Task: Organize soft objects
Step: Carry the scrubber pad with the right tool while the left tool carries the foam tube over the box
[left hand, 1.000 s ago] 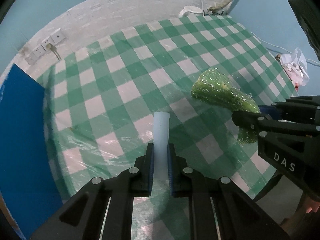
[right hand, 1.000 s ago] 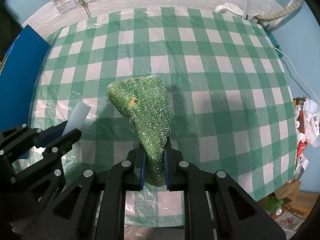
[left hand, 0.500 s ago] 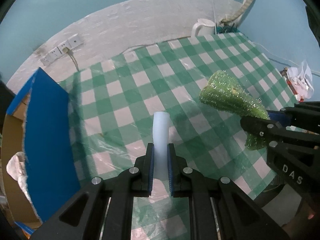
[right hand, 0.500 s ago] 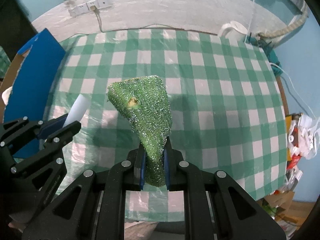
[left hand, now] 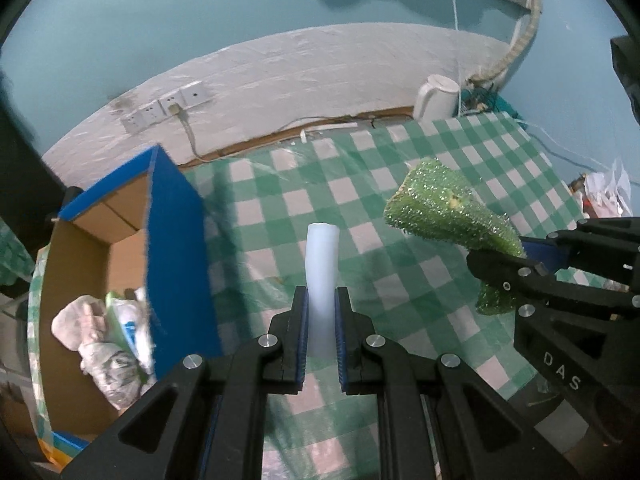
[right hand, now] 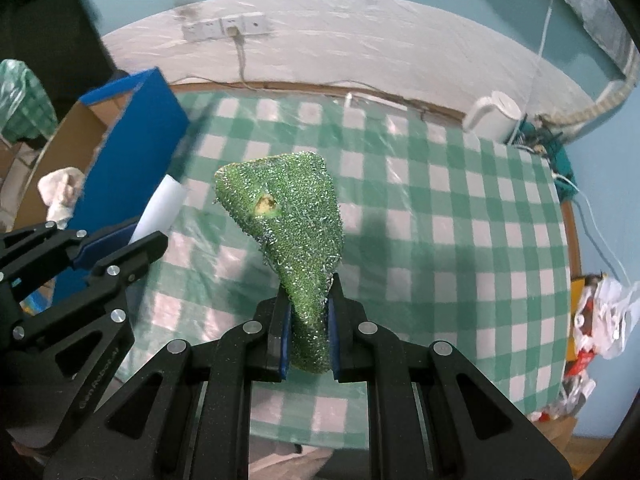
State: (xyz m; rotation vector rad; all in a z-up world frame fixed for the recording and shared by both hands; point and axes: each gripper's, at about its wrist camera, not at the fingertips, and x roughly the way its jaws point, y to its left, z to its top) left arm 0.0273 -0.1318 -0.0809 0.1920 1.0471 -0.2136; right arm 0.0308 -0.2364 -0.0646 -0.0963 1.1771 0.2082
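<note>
My left gripper (left hand: 322, 300) is shut on a white foam strip (left hand: 321, 264) that stands up between its fingers, held in the air above the checked table. My right gripper (right hand: 306, 300) is shut on a glittery green scrub sponge (right hand: 288, 216), also held above the table. The sponge (left hand: 448, 212) and the right gripper also show at the right of the left wrist view. The strip (right hand: 160, 210) and the left gripper (right hand: 120, 248) show at the left of the right wrist view. A blue cardboard box (left hand: 176, 248) stands open at the table's left; it holds crumpled soft items (left hand: 100, 344).
The table wears a green and white checked cloth (right hand: 460, 248) under clear plastic. A white kettle (left hand: 436, 96) and cables sit at the far right corner. Wall sockets (right hand: 224, 26) are behind the table. Bags and clutter (right hand: 592, 320) lie on the floor at the right.
Both grippers have risen and pulled back from the table with their objects still held. The open box and its contents at the left have come into view.
</note>
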